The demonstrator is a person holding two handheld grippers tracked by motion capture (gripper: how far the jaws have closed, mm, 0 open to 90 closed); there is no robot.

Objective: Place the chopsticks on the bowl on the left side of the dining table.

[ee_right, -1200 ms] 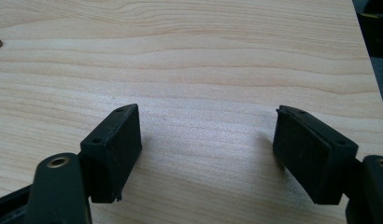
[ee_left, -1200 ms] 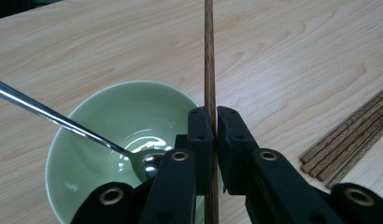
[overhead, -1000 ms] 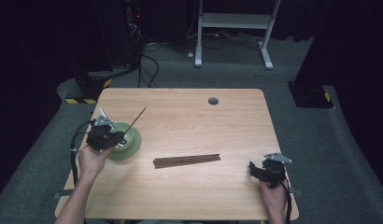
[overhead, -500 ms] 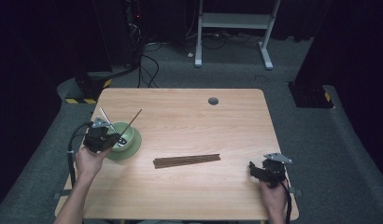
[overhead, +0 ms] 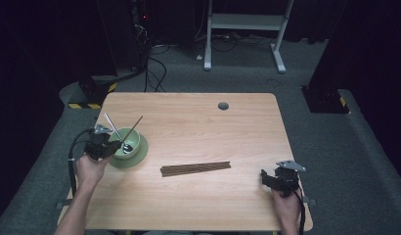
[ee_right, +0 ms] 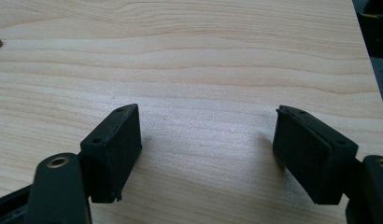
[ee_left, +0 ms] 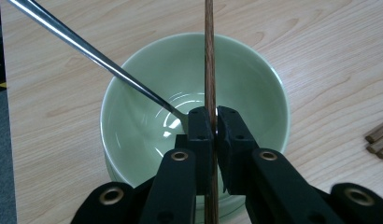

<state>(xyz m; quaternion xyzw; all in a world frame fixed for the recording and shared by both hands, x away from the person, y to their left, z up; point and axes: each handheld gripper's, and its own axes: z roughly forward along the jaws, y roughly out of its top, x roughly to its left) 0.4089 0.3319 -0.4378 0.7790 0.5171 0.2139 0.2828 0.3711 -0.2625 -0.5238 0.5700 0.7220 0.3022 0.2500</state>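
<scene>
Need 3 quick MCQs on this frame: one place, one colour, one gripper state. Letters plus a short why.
1. Where does the bundle of chopsticks lie?
A. inside the bowl
B. flat on the table, right of the bowl
C. on the floor

2. What colour is the bowl?
A. pale green
B. red
C. black

3. How does the left gripper stand?
A. wide open over bare wood
B. shut on the spoon handle
C. shut on a single chopstick

Answers:
1 B: the high view shows the bundle resting on the table, apart from the bowl.
2 A: the left gripper view shows a pale green glaze inside and out.
3 C: its jaws clamp the single chopstick above the bowl, while the spoon leans in it untouched.
</scene>
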